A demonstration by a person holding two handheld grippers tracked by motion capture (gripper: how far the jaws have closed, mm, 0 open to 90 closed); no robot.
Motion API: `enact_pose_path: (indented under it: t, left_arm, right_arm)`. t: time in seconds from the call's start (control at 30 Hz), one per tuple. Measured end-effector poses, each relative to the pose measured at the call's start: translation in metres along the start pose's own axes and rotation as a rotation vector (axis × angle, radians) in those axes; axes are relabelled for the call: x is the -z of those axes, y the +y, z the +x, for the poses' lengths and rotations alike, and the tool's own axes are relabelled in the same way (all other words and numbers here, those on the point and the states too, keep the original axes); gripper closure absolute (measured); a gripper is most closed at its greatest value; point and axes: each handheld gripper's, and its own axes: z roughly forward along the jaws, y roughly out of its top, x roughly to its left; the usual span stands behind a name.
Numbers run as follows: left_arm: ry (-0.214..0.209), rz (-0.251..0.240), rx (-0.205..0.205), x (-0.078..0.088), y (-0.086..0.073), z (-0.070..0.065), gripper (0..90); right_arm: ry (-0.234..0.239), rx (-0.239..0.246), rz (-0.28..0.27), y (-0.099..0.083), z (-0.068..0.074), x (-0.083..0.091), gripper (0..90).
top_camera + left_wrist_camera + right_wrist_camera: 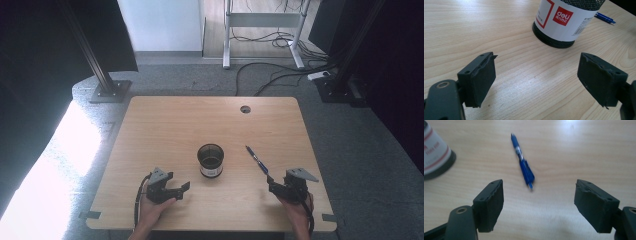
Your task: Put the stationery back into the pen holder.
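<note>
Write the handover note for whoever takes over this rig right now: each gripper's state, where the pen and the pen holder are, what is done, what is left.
Left gripper: jaws open, nothing between them, low over the table, pointing at the pen holder.
Right gripper: jaws open and empty, close behind the blue pen.
Pen holder: black mesh with a white label, upright mid-table, apart from both grippers.
Blue pen: flat on the table to the holder's right, its tip toward the right gripper.
Done: no step completed; the pen is ungripped.
Left: probably grip the pen with the right gripper and drop it into the holder.
</note>
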Motion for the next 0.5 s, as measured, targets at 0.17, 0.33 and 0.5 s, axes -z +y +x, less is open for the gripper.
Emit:
enact_pose_path:
  t: [0.17,0.33,0.5]
  left_arm:
    - [-0.003,0.012,-0.022,-0.003,0.001,-0.005,15.2]
    - [0.001,0.02,-0.027,-0.003,0.0,-0.004,15.2]
    - [0.003,0.026,-0.024,0.0,-0.003,-0.003,15.3]
  right_arm:
    - [0.034,0.02,-0.022,0.023,-0.001,-0.001,26.9]
    - [0.064,0.035,-0.025,0.036,0.0,-0.009,30.2]
    - [0.072,0.069,-0.017,0.046,0.008,-0.02,32.3]
